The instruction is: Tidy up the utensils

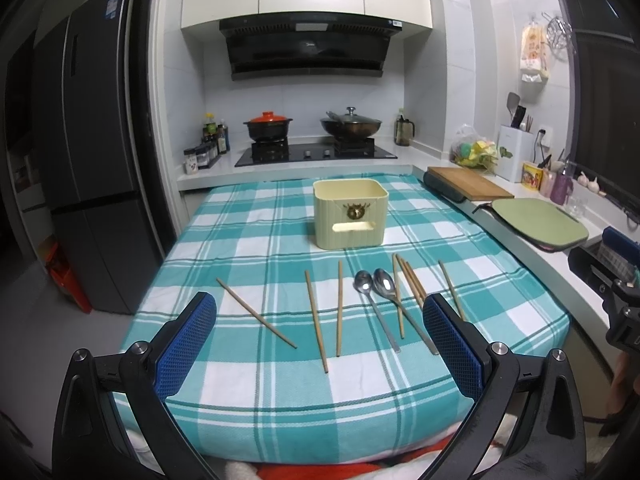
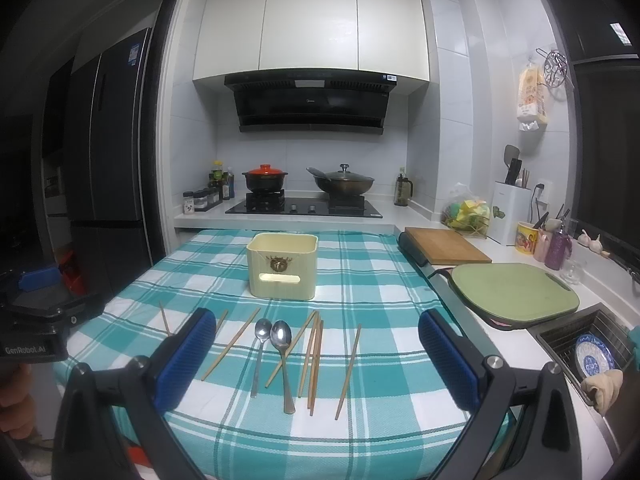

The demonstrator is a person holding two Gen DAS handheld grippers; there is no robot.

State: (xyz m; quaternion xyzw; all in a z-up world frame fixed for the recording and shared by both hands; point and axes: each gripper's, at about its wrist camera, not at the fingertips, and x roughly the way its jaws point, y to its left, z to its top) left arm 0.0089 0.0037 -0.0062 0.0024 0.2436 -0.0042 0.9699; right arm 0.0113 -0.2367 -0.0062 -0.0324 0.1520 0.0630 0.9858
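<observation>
Nothing has gone into the cream container [image 1: 350, 213] yet, as far as its visible rim shows; its inside is hidden from both cameras, so that is a judgement. It stands upright toward the far side of the surface [image 1: 224, 240], which is covered in a teal checked cloth.

All the utensils lie loose on the cloth in front of it. Two metal spoons [image 1: 374, 285] lie side by side near the middle, bowls toward the container. Wooden chopsticks [image 1: 339, 308] are scattered flat on both sides of them: one angled stick off to the left, two roughly parallel ones beside the spoons, a crossed bunch [image 2: 312, 360] overlapping the spoon handles, and a single stick [image 2: 349, 372] set apart on the right.

The left claw [image 1: 320, 344] hovers above the near edge with its jaws spread wide and nothing between them. The right claw [image 2: 316, 360] is likewise wide open and empty, lined up over the spoons and the bunch.

So the whole job remains: every spoon and chopstick is yet to be gathered and placed in the container.
</observation>
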